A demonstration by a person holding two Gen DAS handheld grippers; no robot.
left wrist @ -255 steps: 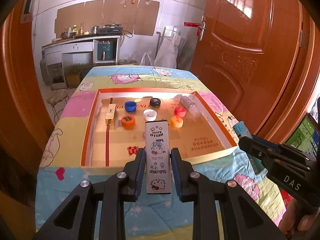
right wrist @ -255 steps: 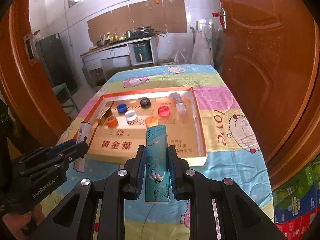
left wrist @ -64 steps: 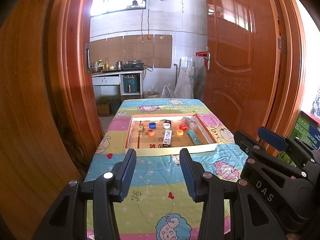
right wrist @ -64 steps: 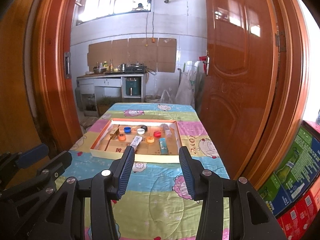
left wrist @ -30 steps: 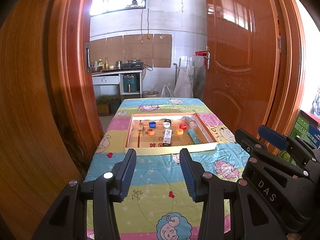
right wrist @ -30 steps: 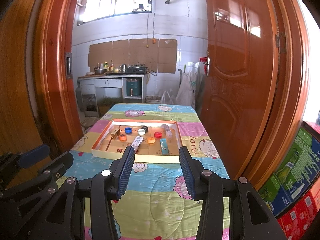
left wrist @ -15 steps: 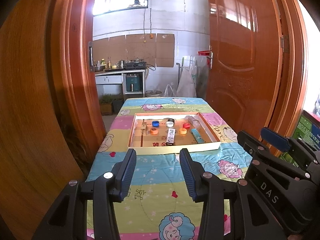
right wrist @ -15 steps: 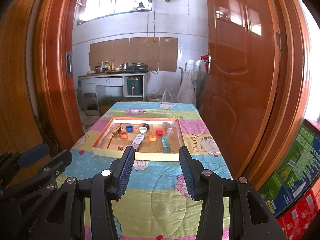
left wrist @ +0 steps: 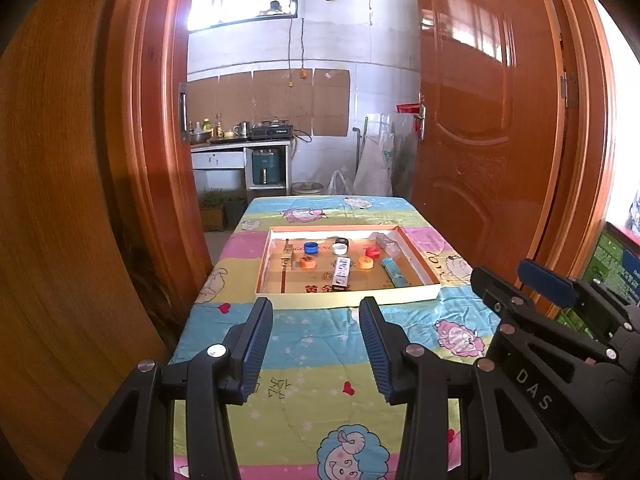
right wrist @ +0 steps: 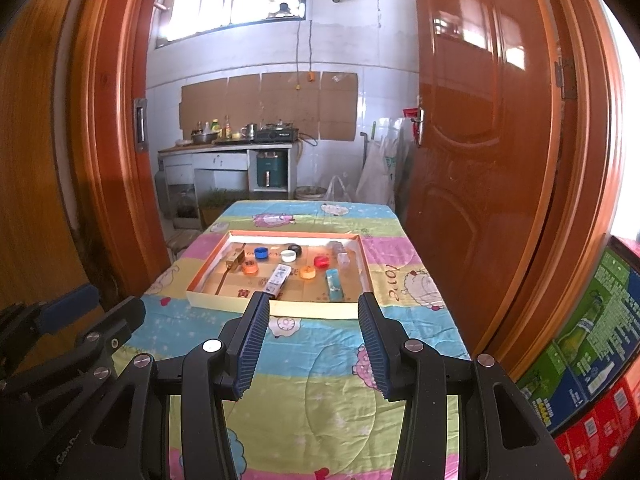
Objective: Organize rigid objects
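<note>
A shallow orange-rimmed cardboard tray (left wrist: 348, 298) (right wrist: 272, 308) sits on the table. In it lie a white cartoon lighter (left wrist: 341, 273) (right wrist: 278, 278), a teal lighter (left wrist: 394, 271) (right wrist: 334, 284), several coloured bottle caps (left wrist: 310, 247) (right wrist: 260, 253), a clear lighter (left wrist: 386, 242) and a gold lighter (left wrist: 287, 255). My left gripper (left wrist: 316, 346) is open and empty, held back over the table's near end. My right gripper (right wrist: 312, 342) is open and empty, likewise back from the tray; it also shows at the right of the left wrist view (left wrist: 556, 344).
The table wears a colourful cartoon cloth (left wrist: 312, 364) (right wrist: 320, 396). Wooden doors stand on both sides (left wrist: 492, 128) (right wrist: 36, 160). A kitchen counter (right wrist: 228, 148) is behind the table. Coloured cartons (right wrist: 592, 344) are stacked at the right.
Since 8.5 s ago both lighters have been let go into the tray and both grippers opened and drew far back. In the last second both views shifted only slightly.
</note>
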